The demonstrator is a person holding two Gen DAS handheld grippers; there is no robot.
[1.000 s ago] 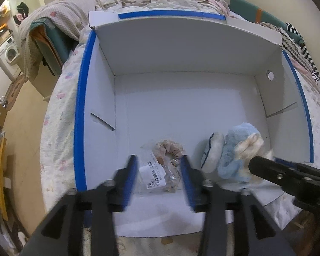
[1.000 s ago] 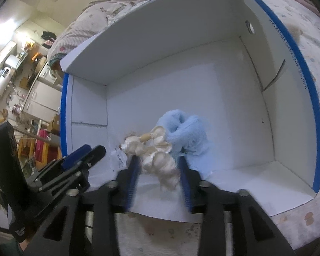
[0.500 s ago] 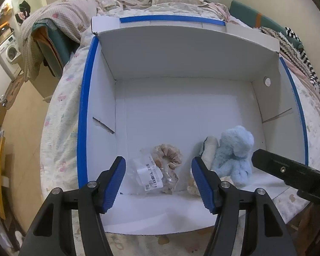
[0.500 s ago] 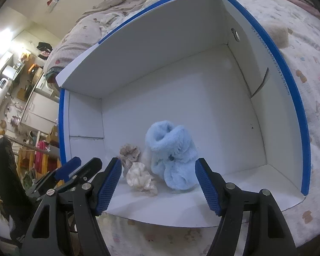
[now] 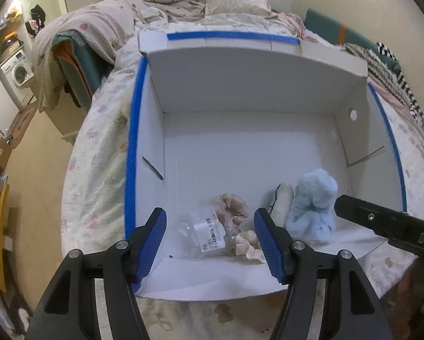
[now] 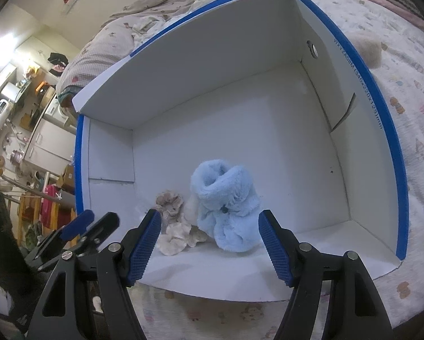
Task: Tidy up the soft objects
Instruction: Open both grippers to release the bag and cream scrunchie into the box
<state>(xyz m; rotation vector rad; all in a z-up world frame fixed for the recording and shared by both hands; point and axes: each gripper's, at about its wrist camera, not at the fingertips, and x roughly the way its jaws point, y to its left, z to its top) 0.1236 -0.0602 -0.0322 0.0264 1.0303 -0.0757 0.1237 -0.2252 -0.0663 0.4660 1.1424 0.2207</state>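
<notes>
Writing is scarce: a white barcode sticker on the clear plastic bag (image 5: pixel 205 233) shows only lines too small to read, the right hand-held gripper's black body carries the letters "DAS" where it cuts into the left view, and a line of small print runs along the blue rim on the right wall of the box (image 6: pixel 362 85), not legible beyond some digits.

The box sits on a bed (image 5: pixel 98 170) with a patterned sheet, white inside, blue-edged, its near side folded down flat. All the soft things lie bunched at the near end of the floor: the bag with a beige scrunchie (image 5: pixel 233 205) behind it, a cream scrunchie (image 5: pixel 247 245), a cream pad with a dark edge (image 5: pixel 281 201) and a blue plush toy (image 5: pixel 314 206) touching it.

The left hand-held gripper (image 5: pixel 210 243) has just been opening; its jaws stand apart either side of the bag, pressing nothing. The right hand-held gripper (image 6: pixel 209 245) has also just spread open, with the toy and cream scrunchie beyond its tips, untouched.

Only the left view shows the bag's sticker and a washing machine (image 5: pixel 19 72); only the right view shows a tan fluffy thing (image 6: pixel 367 49) on the sheet outside the box. The far two thirds of the box floor are bare.
</notes>
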